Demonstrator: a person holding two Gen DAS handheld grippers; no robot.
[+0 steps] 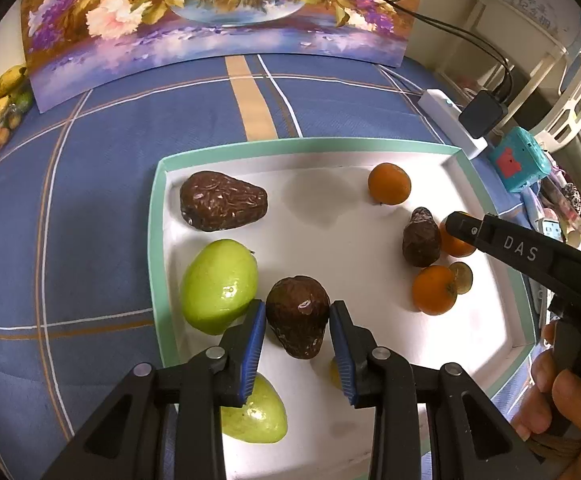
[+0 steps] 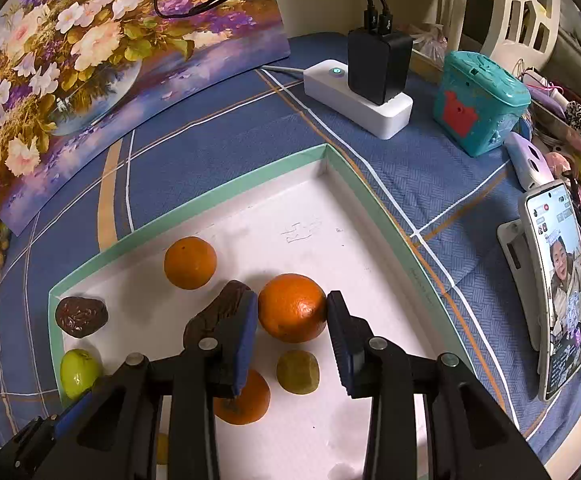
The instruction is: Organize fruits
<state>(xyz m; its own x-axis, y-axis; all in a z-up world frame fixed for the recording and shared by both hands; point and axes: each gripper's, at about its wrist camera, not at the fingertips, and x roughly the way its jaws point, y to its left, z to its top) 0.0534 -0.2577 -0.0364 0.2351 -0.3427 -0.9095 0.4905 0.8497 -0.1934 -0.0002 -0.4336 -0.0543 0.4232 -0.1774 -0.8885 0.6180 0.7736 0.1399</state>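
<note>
Inside a shallow white cardboard tray with a mint-green rim (image 1: 154,216), lying on a blue checked cloth (image 1: 90,200), fruits sit scattered. The left gripper (image 1: 297,316) points steeply down with its blue-padded jaws on either side of a dark brown, rough-skinned avocado (image 1: 297,320); the pads look closed against its flanks, so it appears clamped, though the fruit seems to rest on the tray floor. A glossy green mango-shaped fruit (image 1: 218,284) lies just beside the left pad. The right gripper (image 2: 292,316) has its jaws on either side of a round orange (image 2: 292,308); the right pad touches the peel, and the left pad looks to be against it too, so it seems gripped. A second dark avocado (image 2: 214,312) sits pressed behind that left finger. As a judgement, the risks are these: the tapered, firm avocado could squirt out of the pads on lifting; the left finger may nudge the green fruit; the right finger may drag the neighbouring avocado; and the round orange could roll free into another orange (image 2: 189,263) beyond it.
</note>
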